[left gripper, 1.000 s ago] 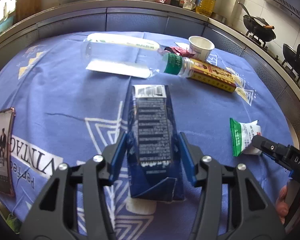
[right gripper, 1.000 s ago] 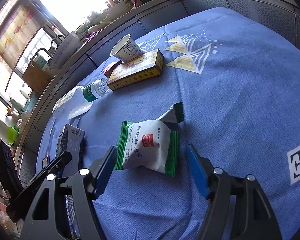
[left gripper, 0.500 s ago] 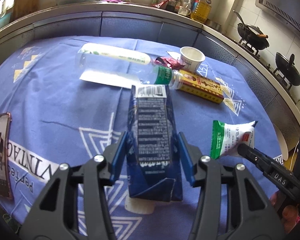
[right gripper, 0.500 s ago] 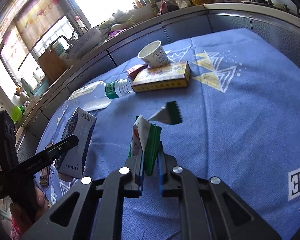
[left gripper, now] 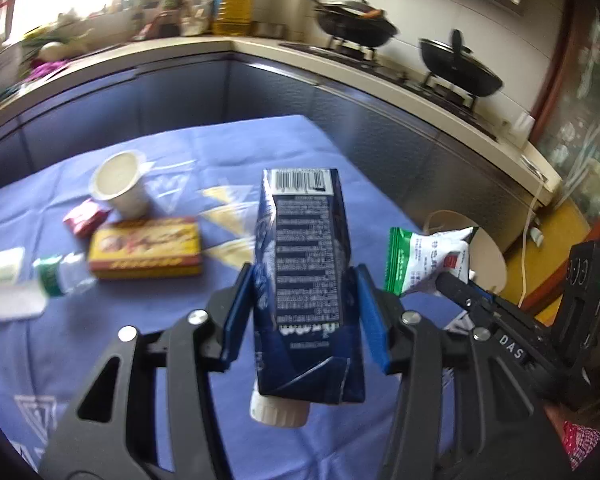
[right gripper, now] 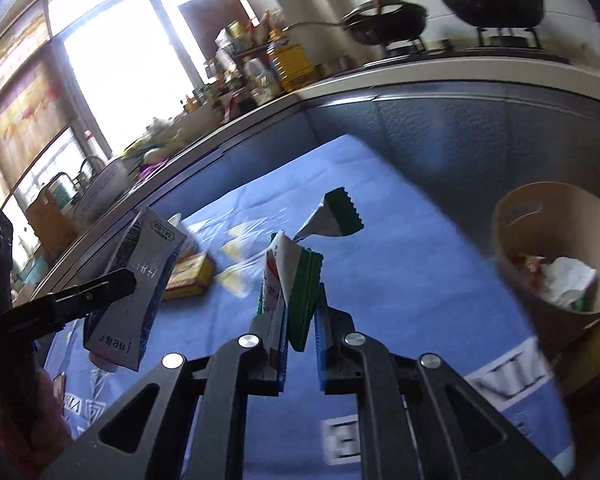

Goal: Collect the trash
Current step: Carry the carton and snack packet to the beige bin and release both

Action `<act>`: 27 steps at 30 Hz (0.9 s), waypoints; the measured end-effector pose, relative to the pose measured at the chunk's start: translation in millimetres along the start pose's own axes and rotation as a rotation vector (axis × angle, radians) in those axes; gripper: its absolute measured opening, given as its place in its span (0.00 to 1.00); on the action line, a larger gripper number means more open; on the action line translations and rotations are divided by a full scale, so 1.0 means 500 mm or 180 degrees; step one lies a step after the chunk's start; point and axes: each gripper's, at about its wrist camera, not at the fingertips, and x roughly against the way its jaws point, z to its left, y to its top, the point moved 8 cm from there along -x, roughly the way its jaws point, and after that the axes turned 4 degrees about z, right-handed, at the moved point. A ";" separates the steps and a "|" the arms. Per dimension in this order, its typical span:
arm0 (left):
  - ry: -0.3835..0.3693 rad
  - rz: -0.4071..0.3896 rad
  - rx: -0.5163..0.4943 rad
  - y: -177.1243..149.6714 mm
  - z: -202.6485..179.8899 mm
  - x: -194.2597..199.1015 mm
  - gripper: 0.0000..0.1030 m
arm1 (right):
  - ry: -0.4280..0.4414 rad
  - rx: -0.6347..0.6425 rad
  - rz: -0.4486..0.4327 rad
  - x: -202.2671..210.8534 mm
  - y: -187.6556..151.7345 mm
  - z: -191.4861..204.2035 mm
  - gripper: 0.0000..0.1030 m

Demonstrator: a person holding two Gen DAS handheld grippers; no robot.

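Observation:
My left gripper [left gripper: 306,312] is shut on a dark blue milk carton [left gripper: 306,280] and holds it above the blue tablecloth [left gripper: 160,320]. The carton also shows in the right wrist view [right gripper: 136,292]. My right gripper [right gripper: 302,320] is shut on a green and white snack packet [right gripper: 296,276], lifted off the table; it shows in the left wrist view [left gripper: 428,256] too. A round tan trash bin [right gripper: 556,240] with trash inside stands beyond the table's right edge.
On the table lie a paper cup [left gripper: 120,184], a yellow box [left gripper: 146,254], a red wrapper [left gripper: 85,220] and a plastic bottle [left gripper: 56,278]. A kitchen counter with woks [left gripper: 458,64] runs behind.
Both grippers have lifted their items off the table and swung to the right, toward the bin. The bin has come into view.

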 end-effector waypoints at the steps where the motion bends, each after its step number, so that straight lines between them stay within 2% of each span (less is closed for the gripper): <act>1: -0.0118 0.0015 -0.0097 0.019 -0.046 -0.025 0.47 | -0.0147 -0.0014 -0.0066 0.009 0.012 -0.045 0.11; 4: -0.0479 0.0137 -0.0350 0.064 -0.185 -0.109 0.47 | -0.0540 -0.0116 -0.0184 0.041 0.040 -0.184 0.11; 7: -0.0817 0.0361 -0.0507 0.088 -0.312 -0.204 0.47 | -0.0857 -0.0162 -0.0225 0.058 0.054 -0.295 0.11; 10: -0.1058 0.0646 -0.0613 0.091 -0.408 -0.296 0.47 | -0.1044 -0.0208 -0.0213 0.060 0.067 -0.373 0.11; 14: -0.1255 0.0939 -0.0674 0.075 -0.495 -0.399 0.47 | -0.1129 -0.0286 -0.0101 0.039 0.069 -0.429 0.12; 17: -0.1060 0.1179 -0.0681 0.053 -0.504 -0.466 0.51 | -0.1179 -0.0349 0.0035 0.020 0.055 -0.459 0.21; 18: -0.0982 0.1196 -0.0677 0.052 -0.500 -0.480 0.51 | -0.1144 -0.0423 0.0029 0.016 0.050 -0.467 0.34; 19: -0.0931 0.1206 -0.0650 0.054 -0.495 -0.487 0.51 | -0.1121 -0.0484 -0.0008 0.013 0.048 -0.469 0.52; 21: -0.0941 0.1201 -0.0527 0.065 -0.483 -0.481 0.51 | -0.1124 -0.0544 -0.0143 0.022 0.048 -0.471 0.65; 27: -0.0926 0.0821 -0.0476 0.095 -0.430 -0.371 0.51 | -0.1092 -0.0612 -0.0426 0.054 0.060 -0.450 0.65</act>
